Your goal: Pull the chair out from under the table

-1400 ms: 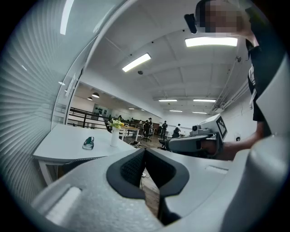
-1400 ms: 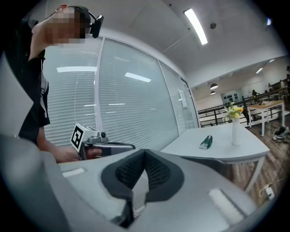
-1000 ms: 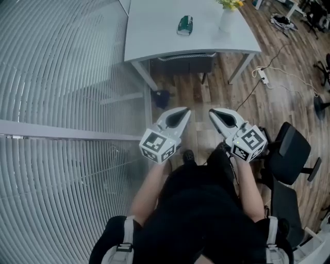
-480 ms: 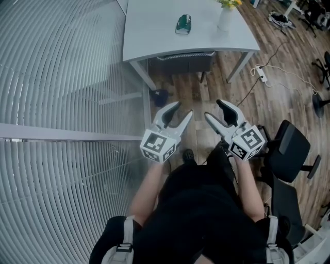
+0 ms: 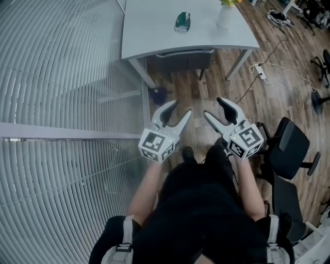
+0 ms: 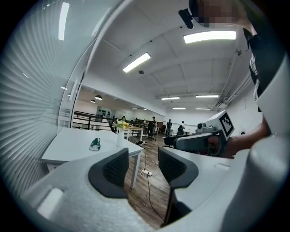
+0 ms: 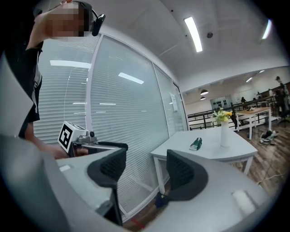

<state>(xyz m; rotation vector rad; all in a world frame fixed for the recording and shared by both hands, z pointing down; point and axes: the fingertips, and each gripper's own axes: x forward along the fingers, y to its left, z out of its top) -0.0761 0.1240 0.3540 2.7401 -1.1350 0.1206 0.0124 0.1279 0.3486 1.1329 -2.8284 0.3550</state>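
The dark chair [image 5: 185, 58] is tucked under the front edge of the white table [image 5: 149, 36], with only its backrest showing in the head view. Both grippers hover in front of the person's body, well short of the chair. My left gripper [image 5: 178, 109] and my right gripper [image 5: 214, 108] stand open side by side; their jaws have just been opening, with nothing between them. In the left gripper view the left gripper [image 6: 141, 165] frames wooden floor beside the table [image 6: 72, 145]. The right gripper view shows the right gripper [image 7: 145, 170] facing the table [image 7: 213, 149].
On the table lie a green object [image 5: 182, 21] and a white vase of yellow flowers [image 5: 225, 15]. A glass wall with blinds [image 5: 62, 103] runs along the left. A black office chair [image 5: 289, 152] stands at the right, a power strip [image 5: 260, 73] lies on the floor.
Both grippers went from shut to wide open. The hands stayed almost where they were, and the chair has not moved.
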